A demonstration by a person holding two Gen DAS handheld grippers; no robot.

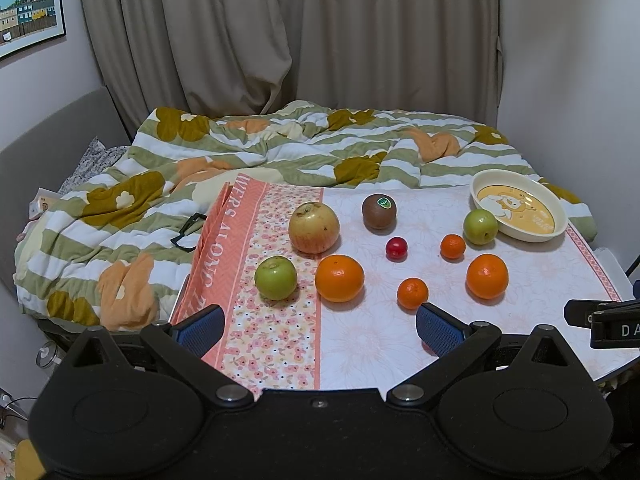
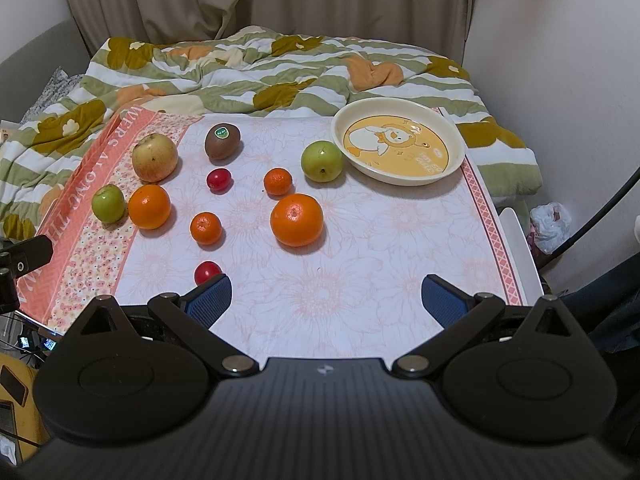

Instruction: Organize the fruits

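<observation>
Your kiwi (image 2: 223, 141) wears a green sticker (both grippers (image 1: 319, 330) (image 2: 327, 300) gape empty) on the floral tablecloth (image 2: 360, 264) beside a rumpled quilt (image 2: 240, 68).

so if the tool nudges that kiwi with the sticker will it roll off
The kiwi is egg-shaped and looks to stand on end, so a nudge would probably tip it, then it would wobble rather than roll straight. The flat tablecloth offers no stop. Its fuzzy-looking skin should grip the open right tool fairly well.
</observation>
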